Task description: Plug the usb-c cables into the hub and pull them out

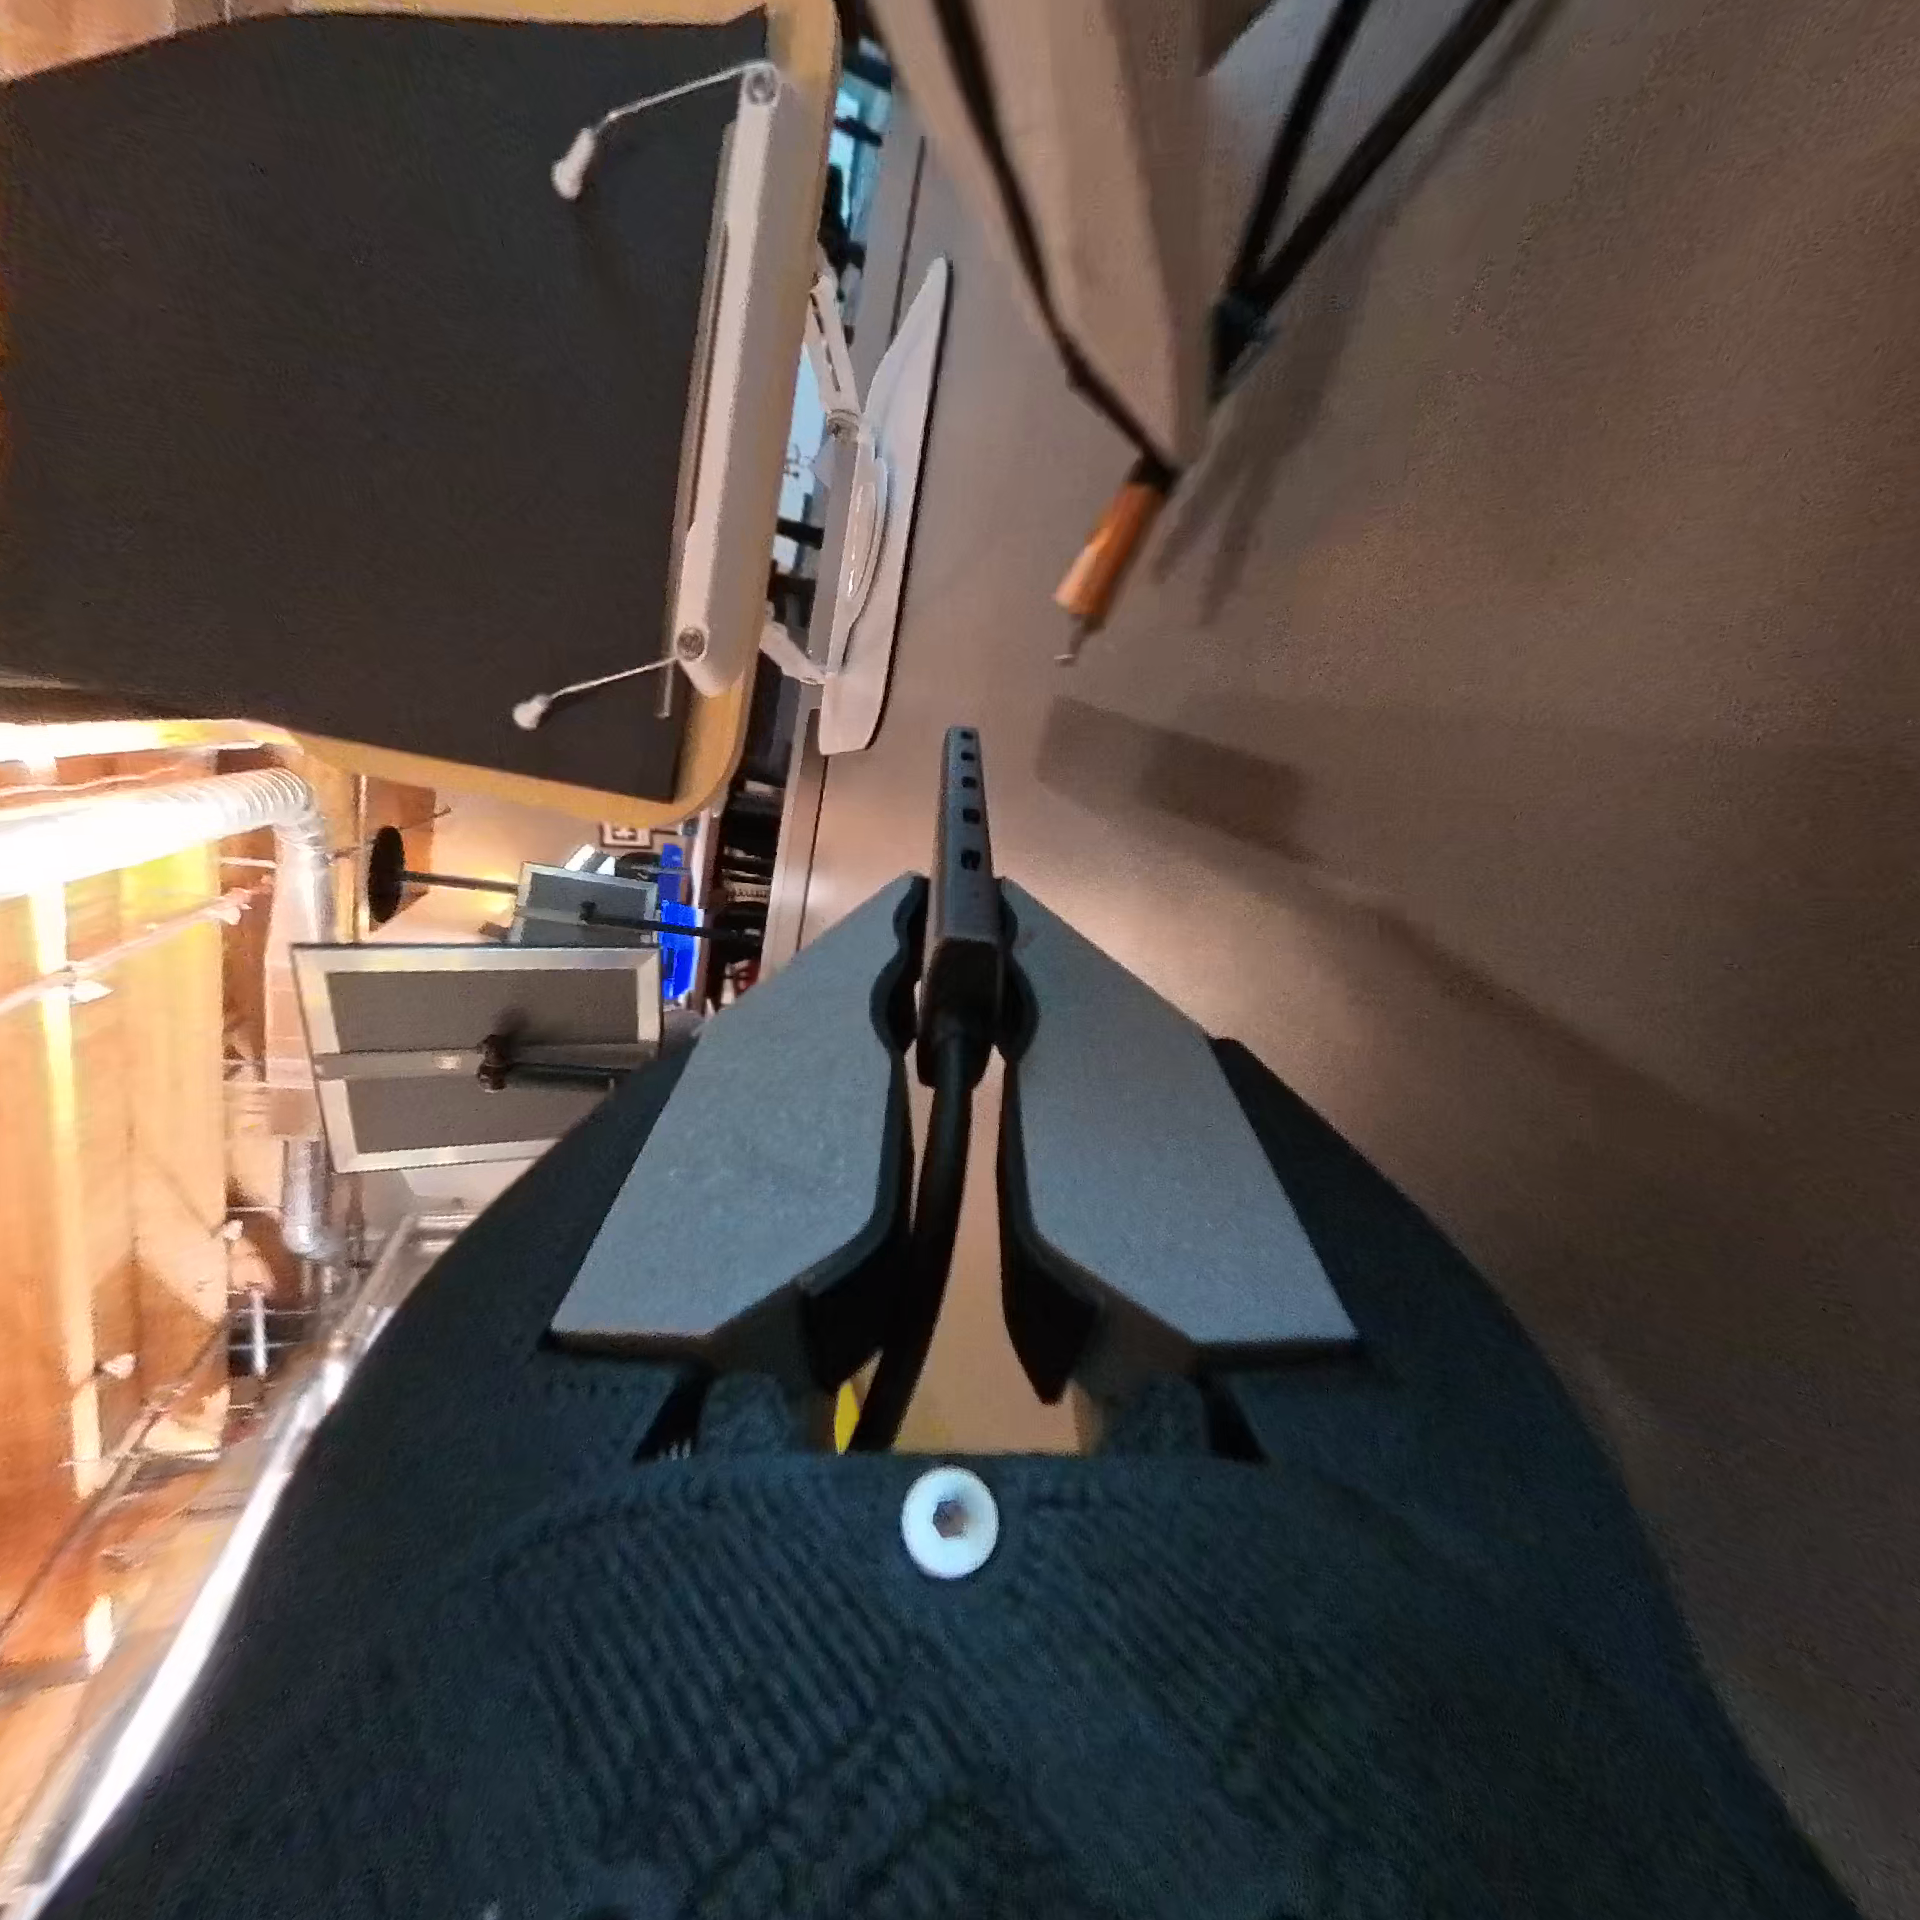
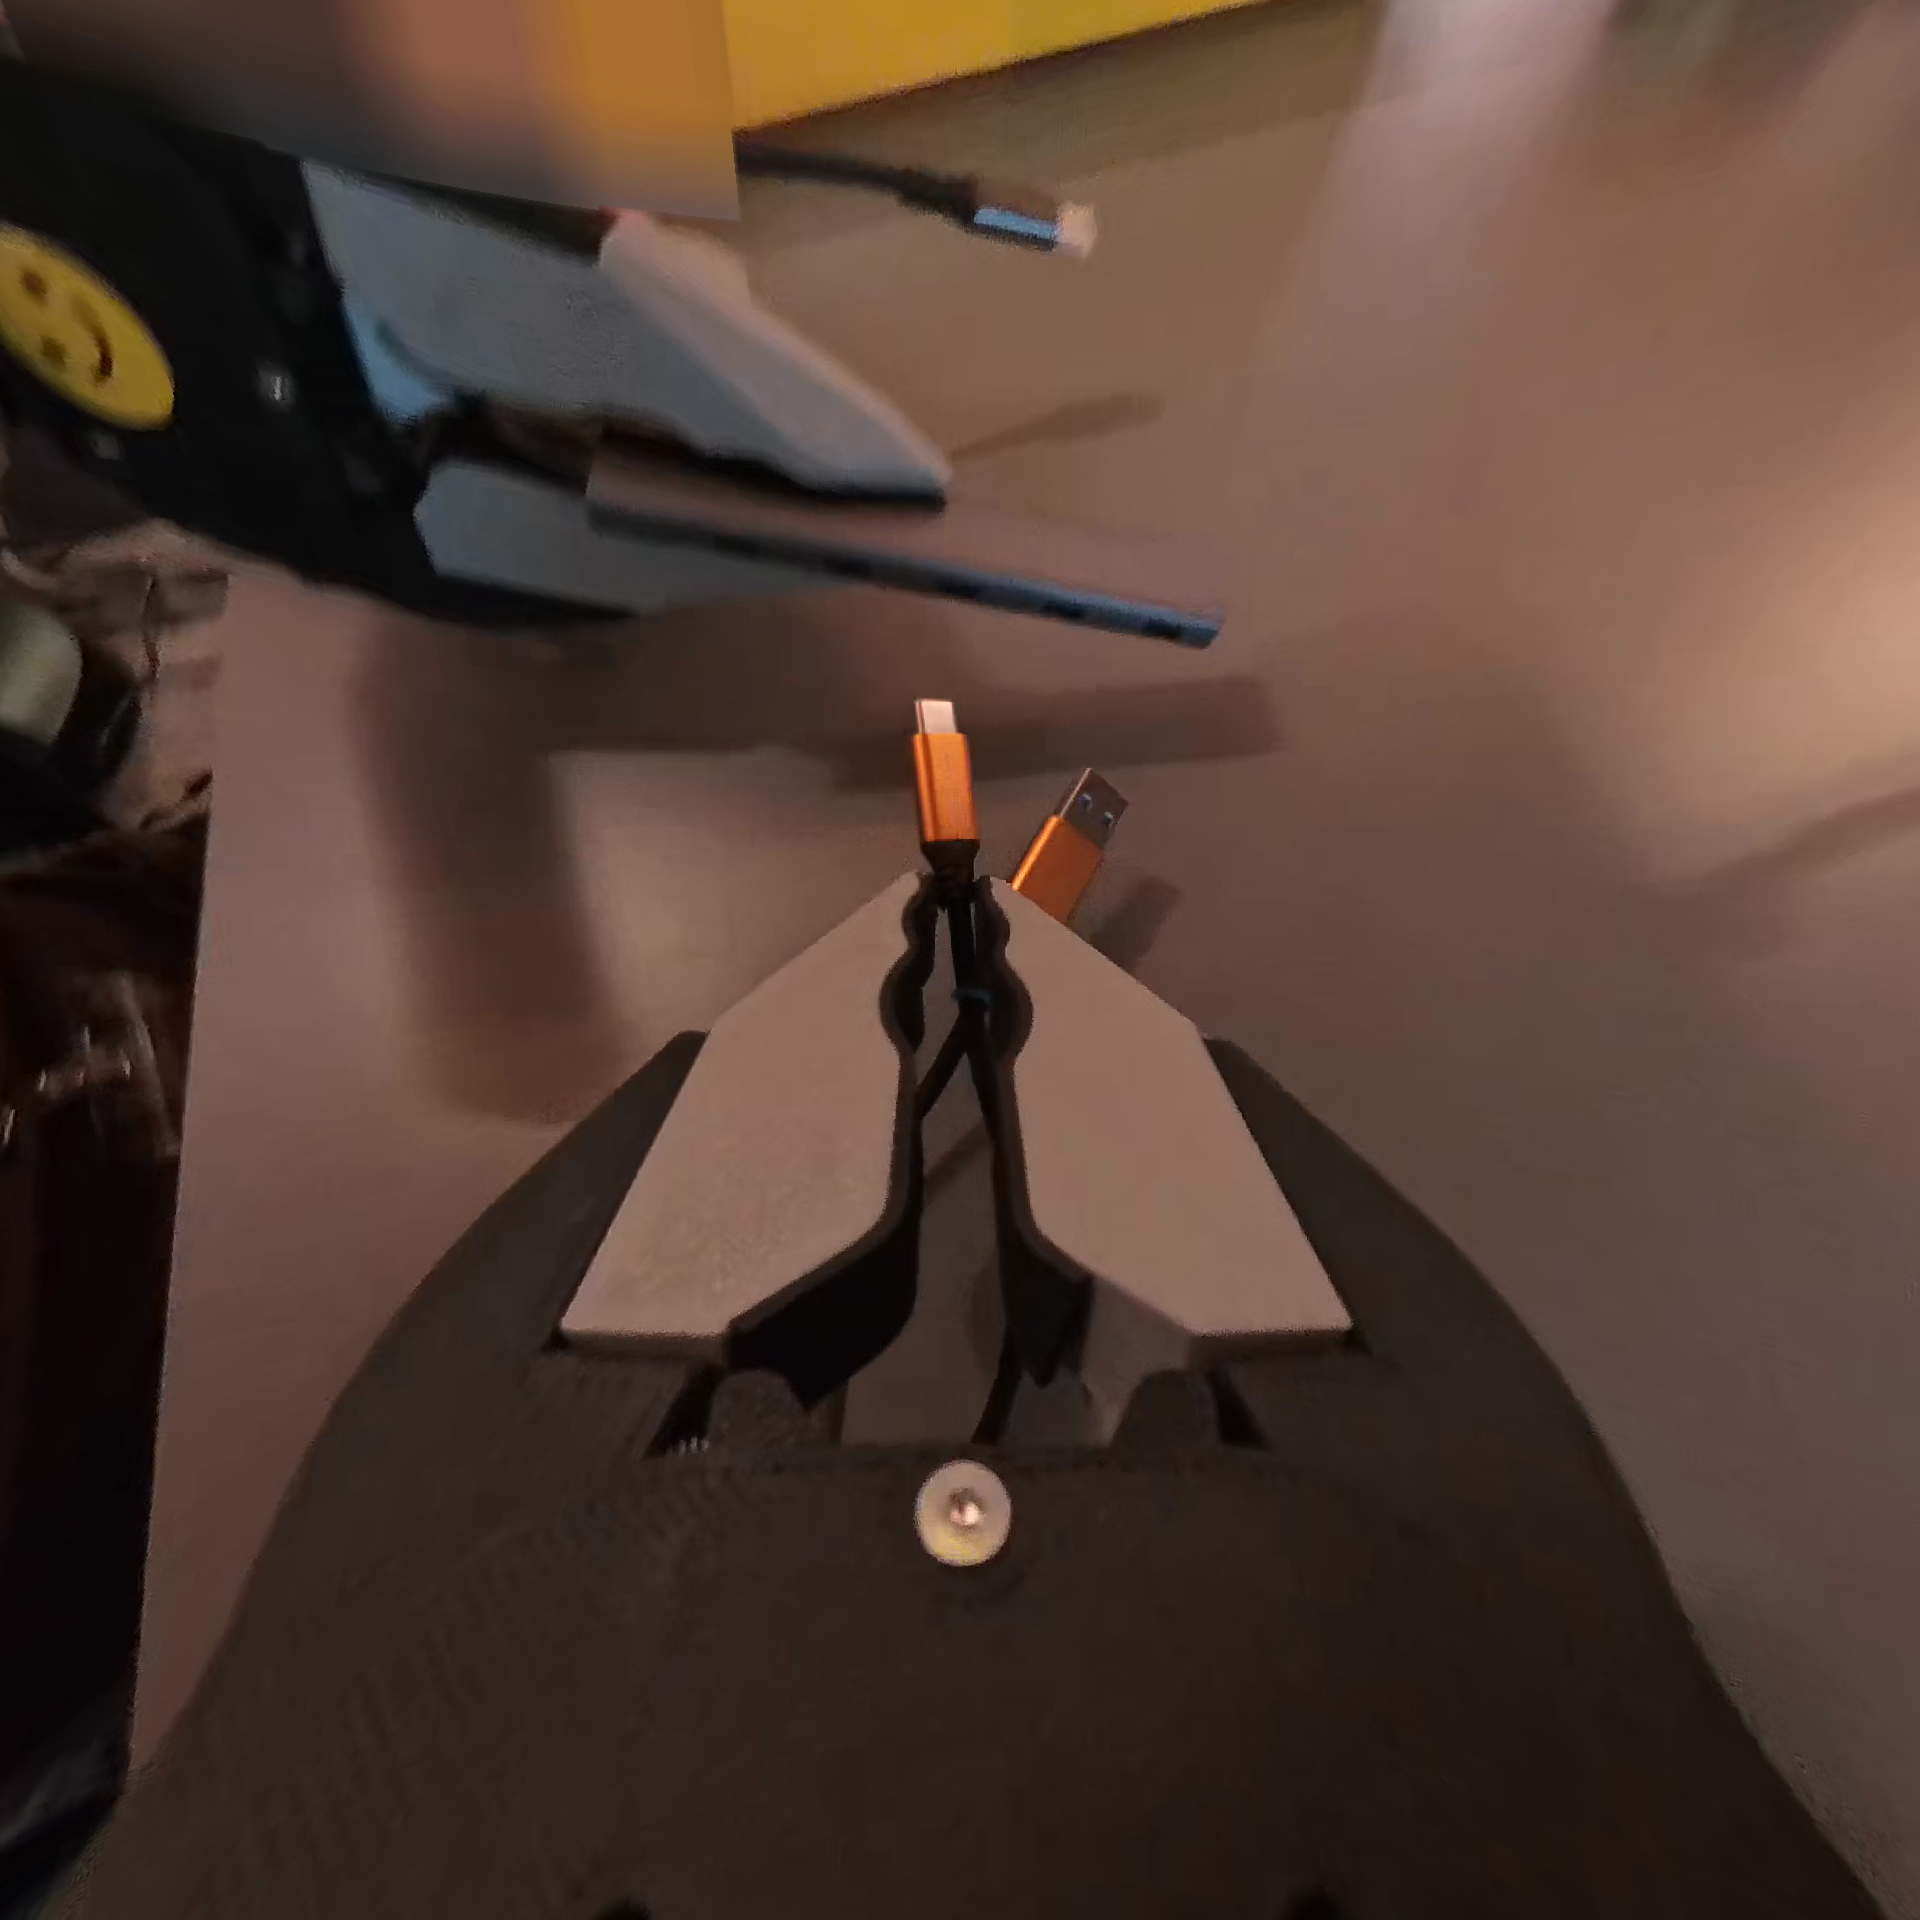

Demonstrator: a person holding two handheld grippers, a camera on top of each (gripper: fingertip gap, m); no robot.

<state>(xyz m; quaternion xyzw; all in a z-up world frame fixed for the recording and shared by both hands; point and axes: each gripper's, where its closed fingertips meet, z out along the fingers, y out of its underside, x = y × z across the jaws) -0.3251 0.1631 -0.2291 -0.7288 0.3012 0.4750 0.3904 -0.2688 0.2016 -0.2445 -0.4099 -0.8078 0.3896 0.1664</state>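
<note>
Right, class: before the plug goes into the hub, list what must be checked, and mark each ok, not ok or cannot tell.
1. Left claw grips hub: ok.
2. Right claw grips the cable behind the USB-C plug: ok.
3. Plug tip bare, pointing forward: ok.
4. Hub's ports face the plug: ok.
5. Plug lined up with a port: not ok, still short.
6. Which port fits: cannot tell.

A brown tabletop [image 1: 1558,727] fills the view, with a black, wood-edged panel [image 1: 343,395] beyond.
</note>
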